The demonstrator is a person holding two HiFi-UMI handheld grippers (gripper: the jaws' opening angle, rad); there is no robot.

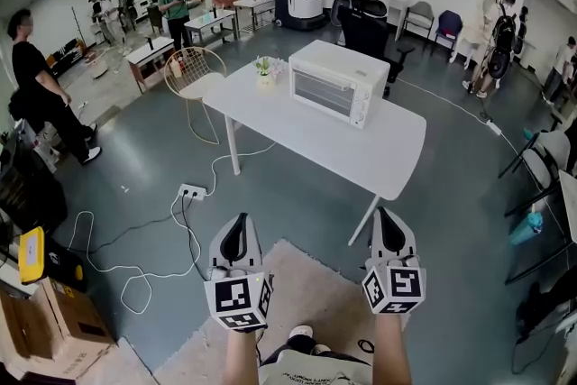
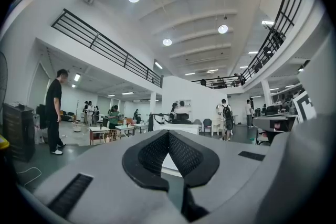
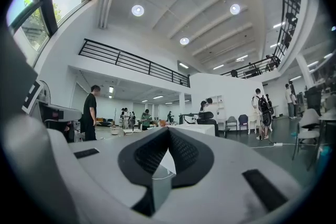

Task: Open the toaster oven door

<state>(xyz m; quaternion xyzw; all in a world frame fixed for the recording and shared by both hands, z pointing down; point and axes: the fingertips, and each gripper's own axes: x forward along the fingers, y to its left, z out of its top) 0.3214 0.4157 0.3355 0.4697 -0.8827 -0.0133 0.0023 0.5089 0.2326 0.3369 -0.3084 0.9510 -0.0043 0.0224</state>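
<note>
The white toaster oven (image 1: 329,82) stands on a white table (image 1: 379,153) in the middle of the room, its glass door closed and facing me. Both grippers hover low in the head view, well short of the table and over the floor. My left gripper (image 1: 236,228) is shut with nothing between its jaws, and my right gripper (image 1: 389,223) is shut and empty too. In the left gripper view the left gripper (image 2: 168,134) points level at the far table. The right gripper view shows the right gripper (image 3: 168,131) doing the same, and the oven is mostly hidden behind the jaws.
A small potted plant (image 1: 264,68) sits on the table left of the oven. A wire chair (image 1: 194,72) stands beside the table's left end. A power strip (image 1: 191,191) and cables lie on the floor, a beige rug (image 1: 311,279) under me. Chairs (image 1: 545,160) at right; people stand farther back.
</note>
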